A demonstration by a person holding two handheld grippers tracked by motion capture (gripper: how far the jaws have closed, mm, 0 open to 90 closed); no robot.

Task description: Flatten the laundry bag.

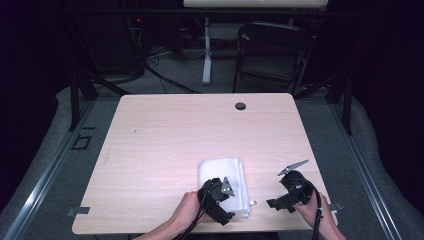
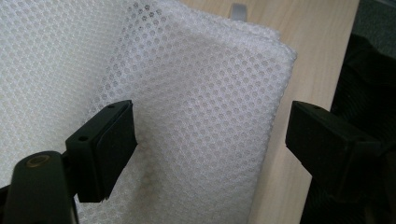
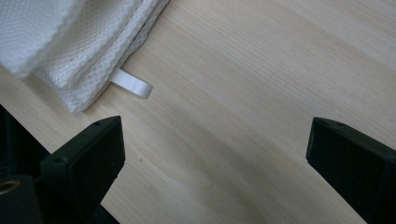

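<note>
Both pairs of jaws stand apart with nothing pinched: those of the left gripper (image 2: 210, 144) straddle the long folded edge of the white mesh cloth (image 2: 201, 93), one pad hanging over the mesh, the other out past the edge over bare wood, and neither pressing on it; those of the right gripper (image 3: 212, 163) gape wide over plain wood, gripping nothing.

From the high view the cloth (image 1: 220, 170) lies folded into a thick oblong on the near half of the table (image 1: 165, 130), close to the person's edge; the left gripper (image 1: 226, 200) sits over its near end, the left hand (image 1: 187, 210) behind it, while the right gripper (image 1: 272, 204) lies on the table well to the right of the cloth in the right hand (image 1: 317, 210), its jaws turned toward the cloth.

That view makes the cloth a plain white block; the left gripper view brings out its honeycomb weave, the stacked layers at the corner, and a faint yellowish stain near the jaws.

The right gripper view shows the cloth's corner (image 3: 88, 51) in several layers and a small white ribbon loop (image 3: 133, 85) sticking out from under it onto the wood; in the high view this loop (image 1: 252, 203) is a mere speck beside the cloth's near right corner.

A small dark cap (image 1: 240, 106) sits in the table top far beyond the cloth.
</note>
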